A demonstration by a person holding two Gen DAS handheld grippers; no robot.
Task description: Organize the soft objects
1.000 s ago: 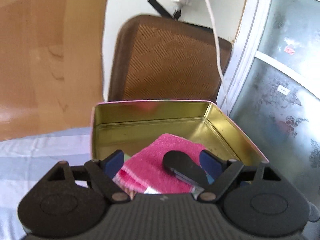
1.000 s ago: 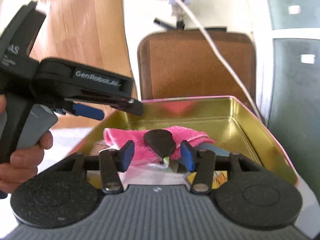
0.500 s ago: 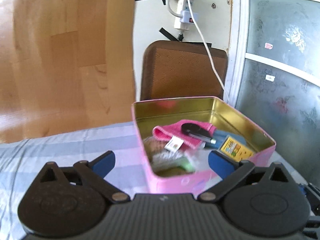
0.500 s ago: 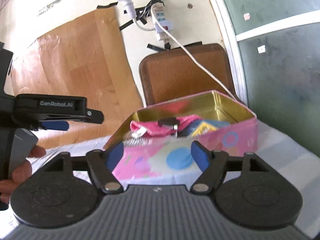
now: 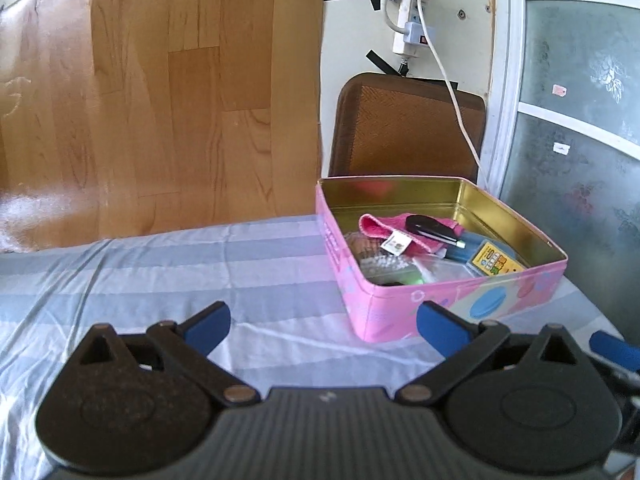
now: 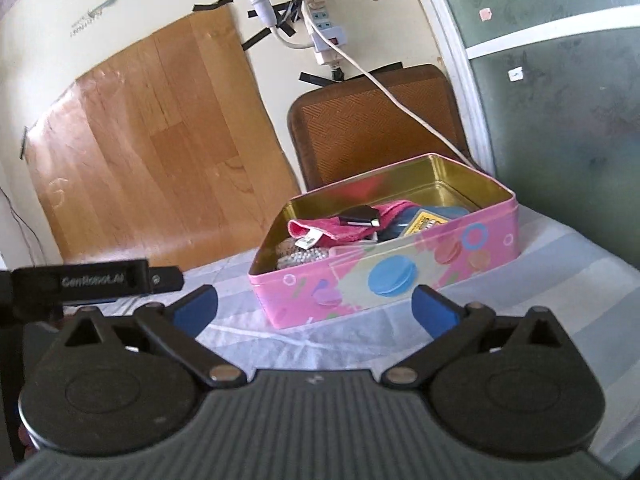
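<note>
Ahead, pink tin [image 5: 460,312] beyond spread jaws

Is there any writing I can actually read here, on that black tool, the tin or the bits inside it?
"GenRobot.AI": white letters on the side of the left gripper, seen from the right wrist.
Yellow card in the pink tin: printed, too small to read.
White tag on the pink cloth: printed, too blurred to read.
The tin's outside shows only circles and shapes, no words.
</note>
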